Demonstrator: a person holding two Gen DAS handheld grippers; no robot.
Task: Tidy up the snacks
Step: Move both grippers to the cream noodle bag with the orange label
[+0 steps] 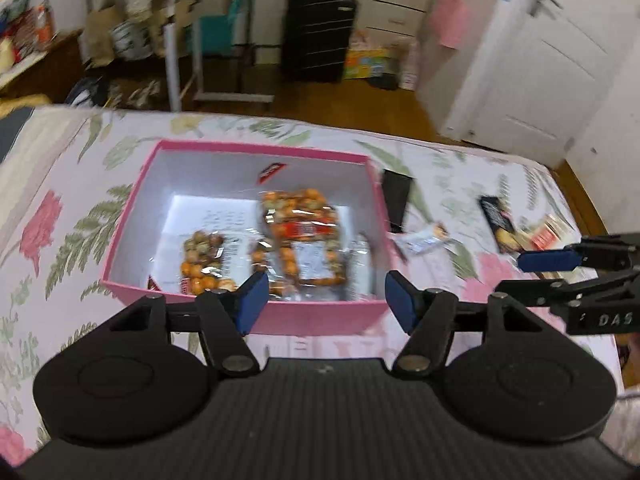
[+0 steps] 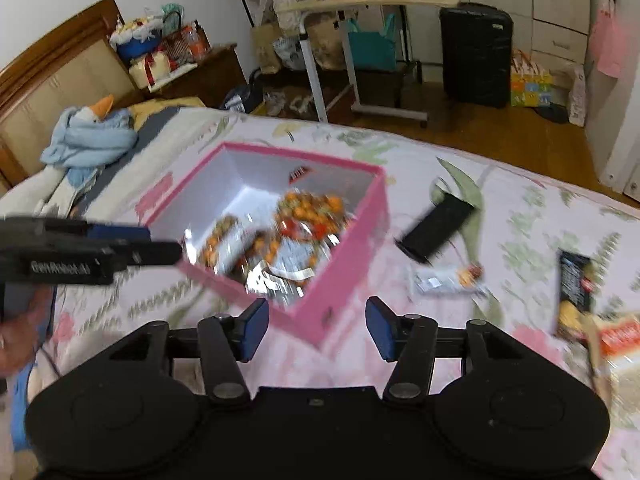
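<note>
On the floral bedspread, loose snack packets look light, crinkly and slippery; pinch one by a flat sealed edge. Left gripper and right gripper both gape, holding nothing, near the pink box.

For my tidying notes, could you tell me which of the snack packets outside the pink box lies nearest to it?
The small pale packet, just beyond the black case; the dark packet and the orange one lie farther right.

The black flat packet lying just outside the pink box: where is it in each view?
Left wrist view: black packet, right of centre, against the box's right wall.
Right wrist view: black packet, right of centre, apart from the box.
Shared landmark: the pink box on the flowered bedspread.
</note>
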